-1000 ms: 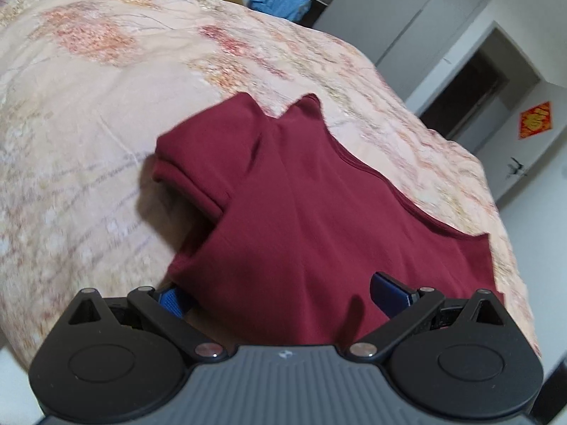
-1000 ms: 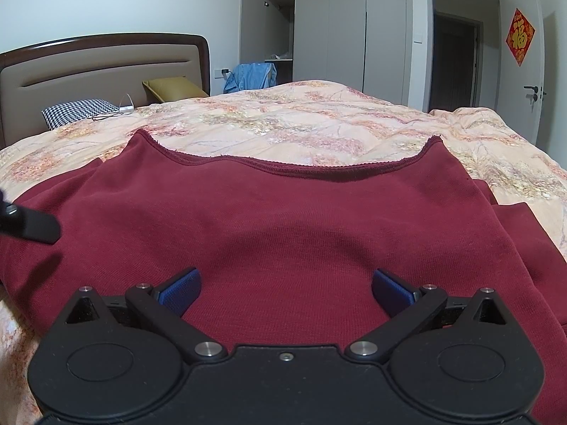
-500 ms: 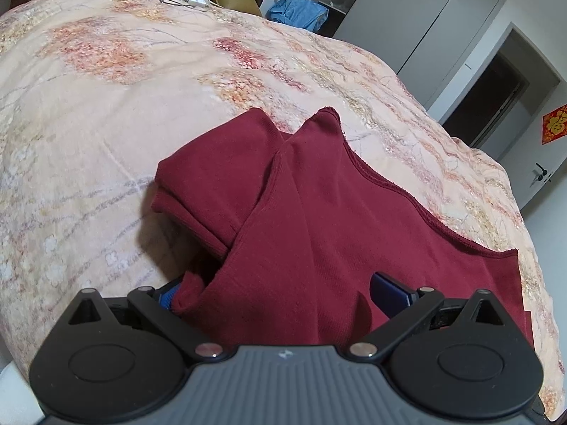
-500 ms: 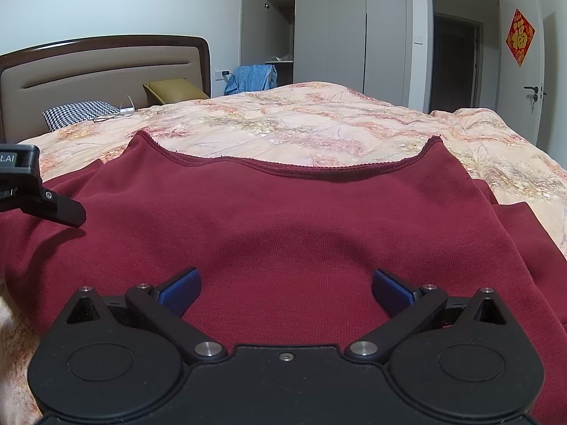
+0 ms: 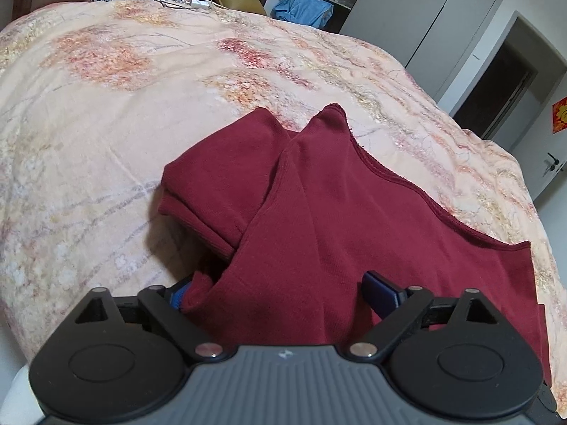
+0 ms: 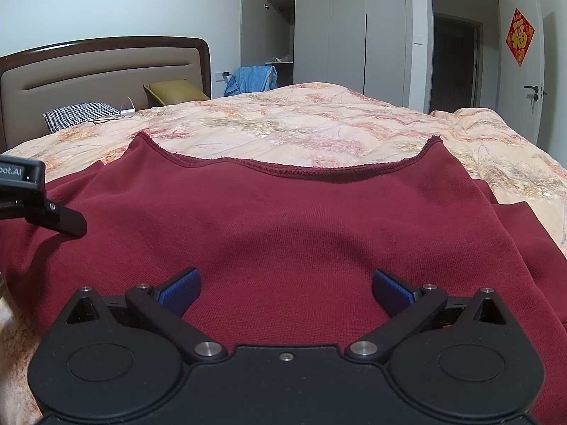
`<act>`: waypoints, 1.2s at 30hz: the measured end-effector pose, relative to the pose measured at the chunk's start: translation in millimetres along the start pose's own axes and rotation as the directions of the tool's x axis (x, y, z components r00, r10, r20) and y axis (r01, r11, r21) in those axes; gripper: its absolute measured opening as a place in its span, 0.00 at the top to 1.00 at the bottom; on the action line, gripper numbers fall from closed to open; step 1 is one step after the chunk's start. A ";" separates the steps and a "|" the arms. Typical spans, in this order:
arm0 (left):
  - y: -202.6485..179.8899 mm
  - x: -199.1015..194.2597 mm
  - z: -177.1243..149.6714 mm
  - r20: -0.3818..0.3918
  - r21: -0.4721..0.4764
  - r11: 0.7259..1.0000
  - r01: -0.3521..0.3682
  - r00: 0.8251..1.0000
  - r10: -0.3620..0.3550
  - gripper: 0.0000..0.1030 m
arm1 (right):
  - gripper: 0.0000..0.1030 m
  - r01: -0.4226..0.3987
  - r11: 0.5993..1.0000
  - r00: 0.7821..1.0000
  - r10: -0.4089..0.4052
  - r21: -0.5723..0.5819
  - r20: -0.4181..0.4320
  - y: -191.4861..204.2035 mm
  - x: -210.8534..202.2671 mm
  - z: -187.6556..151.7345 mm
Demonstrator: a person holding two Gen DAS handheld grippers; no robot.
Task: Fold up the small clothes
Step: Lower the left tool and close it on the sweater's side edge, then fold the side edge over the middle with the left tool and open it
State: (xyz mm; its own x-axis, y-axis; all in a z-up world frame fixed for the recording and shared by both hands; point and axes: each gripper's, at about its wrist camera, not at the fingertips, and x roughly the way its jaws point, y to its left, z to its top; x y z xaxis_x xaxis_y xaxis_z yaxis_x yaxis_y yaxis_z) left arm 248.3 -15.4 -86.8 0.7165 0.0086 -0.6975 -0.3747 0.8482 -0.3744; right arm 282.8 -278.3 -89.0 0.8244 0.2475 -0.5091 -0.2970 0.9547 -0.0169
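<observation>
A dark red short-sleeved shirt [image 5: 336, 212] lies spread on the flowered quilt [image 5: 106, 106], its neckline [image 6: 283, 171] towards the headboard. One sleeve [image 5: 219, 177] is folded over at the left. My left gripper [image 5: 280, 283] is at the shirt's side edge with its jaws wide and closing. A raised fold of cloth lies between them and hides part of the left pad [image 5: 179, 292]; the pads do not press on it. My right gripper [image 6: 285, 276] stands open low over the shirt's body [image 6: 283, 219]. One black finger [image 6: 67, 221] of the left gripper shows at the right wrist view's left edge.
At the head of the bed lie a houndstooth pillow [image 6: 78, 113], a yellow cushion [image 6: 177, 90] and a white cable [image 5: 198, 1]. A blue garment [image 6: 253, 78] hangs beside grey wardrobes [image 6: 329, 35]. A doorway [image 6: 457, 63] and a door with a red decoration [image 6: 519, 35] are at right.
The left gripper has edged in along the shirt's side; the cloth edge has risen into a fold between its jaws, covering the left pad. It reaches further into the right wrist view. The right gripper is still.
</observation>
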 end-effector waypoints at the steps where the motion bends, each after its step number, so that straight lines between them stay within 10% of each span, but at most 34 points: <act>1: 0.7 -0.4 0.2 0.001 -0.003 1.000 -0.002 1.000 0.002 0.10 | 0.00 0.000 1.000 1.000 0.000 0.000 0.000 -0.2 -0.1 -0.2; 8: 3.2 -4.2 0.7 0.011 -0.017 1.000 -0.018 1.000 0.018 0.19 | 0.00 -0.001 1.000 1.000 0.001 0.000 0.003 1.3 0.0 0.9; 20: -1.6 -18.8 8.8 0.065 0.011 1.000 0.001 0.998 -0.002 0.75 | 0.00 -0.042 0.995 0.999 0.041 0.085 0.012 -17.9 -38.8 3.2; 26: -42.7 -34.0 17.7 0.153 0.181 0.983 0.028 0.987 -0.056 0.83 | 0.00 -0.004 0.999 1.000 0.002 0.051 0.021 -38.6 -92.0 -17.7; 30: -103.5 -47.9 19.4 0.192 0.404 0.910 0.090 0.965 -0.180 0.83 | 0.00 0.061 0.995 0.998 -0.061 0.079 -0.004 -59.4 -123.5 -34.4; 36: -207.7 -59.5 -25.7 0.093 0.685 0.698 0.209 0.925 -0.368 0.83 | 0.00 0.195 0.975 0.981 -0.191 0.107 -0.040 -87.5 -158.5 -56.9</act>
State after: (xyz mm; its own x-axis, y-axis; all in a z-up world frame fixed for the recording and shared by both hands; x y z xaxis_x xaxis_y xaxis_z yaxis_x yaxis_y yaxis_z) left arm 268.4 -205.7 16.7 0.8552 -0.2548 -0.4512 0.2912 0.9566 0.0117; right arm 150.7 -410.4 -55.8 0.8458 0.0534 -0.5309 -0.0777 0.9967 -0.0235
